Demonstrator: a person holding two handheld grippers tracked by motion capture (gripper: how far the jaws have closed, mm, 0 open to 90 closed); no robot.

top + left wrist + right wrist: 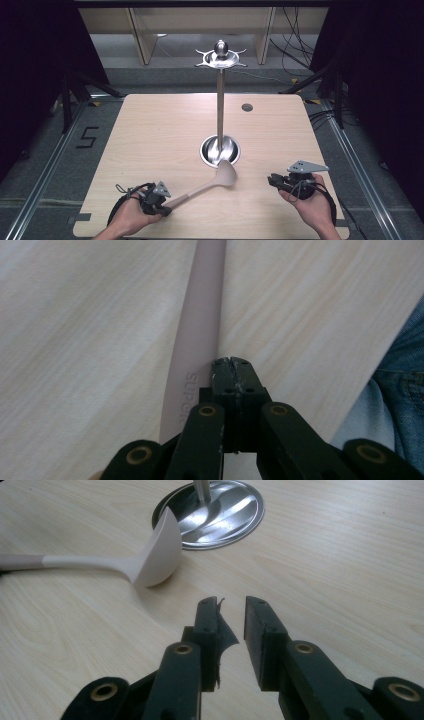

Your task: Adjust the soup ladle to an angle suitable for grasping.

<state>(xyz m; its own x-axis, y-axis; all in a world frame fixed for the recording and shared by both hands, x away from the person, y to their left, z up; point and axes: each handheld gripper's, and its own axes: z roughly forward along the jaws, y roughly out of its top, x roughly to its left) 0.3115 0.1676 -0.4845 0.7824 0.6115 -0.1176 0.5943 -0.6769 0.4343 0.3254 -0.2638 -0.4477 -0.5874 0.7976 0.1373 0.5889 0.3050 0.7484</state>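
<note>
Currently: left gripper (166, 210) low at near-left table edge, jaws closed beside ladle (210, 183) handle, grip unclear | right gripper (273, 180) near-right, slightly parted, empty, aimed inward

Left gripper (232, 362) beside a pale handle (200, 325) on the wooden table (80, 340)

Its black jaws are pressed together; the handle, embossed "super", runs ahead just left of them. Blue denim (405, 370) shows at the right.
</note>
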